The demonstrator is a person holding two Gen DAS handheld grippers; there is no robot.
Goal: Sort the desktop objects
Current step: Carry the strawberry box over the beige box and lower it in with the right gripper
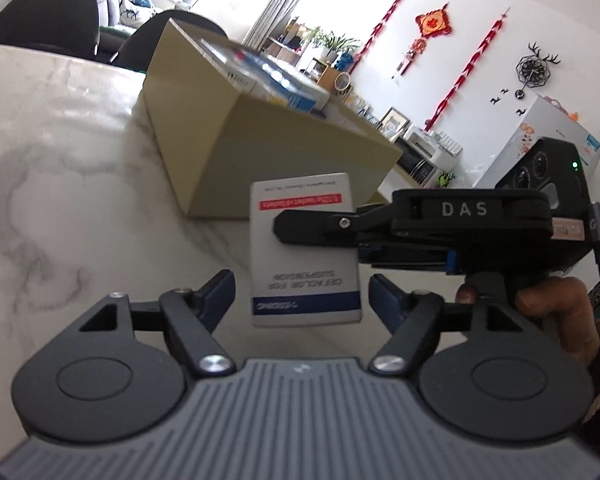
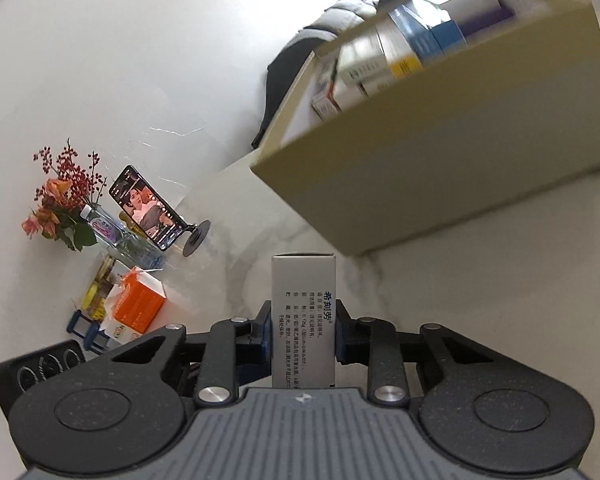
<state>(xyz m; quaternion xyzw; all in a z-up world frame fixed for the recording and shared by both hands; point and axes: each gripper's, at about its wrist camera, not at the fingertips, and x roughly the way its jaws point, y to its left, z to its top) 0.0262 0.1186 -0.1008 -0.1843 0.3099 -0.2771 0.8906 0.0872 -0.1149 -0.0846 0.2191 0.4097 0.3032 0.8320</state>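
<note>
A white medicine box with a blue band and a red stripe hangs just above the marble table. My right gripper reaches in from the right and is shut on it. In the right wrist view the box stands upright with both pads pressed against its sides, inside my right gripper. My left gripper is open, its fingers flanking the box's lower end with a gap on each side. Behind stands an open cardboard box that holds several medicine boxes.
A phone on a stand, a vase of flowers and an orange box sit at the table's left. Dark chairs stand beyond the far edge. A person's hand grips the right tool.
</note>
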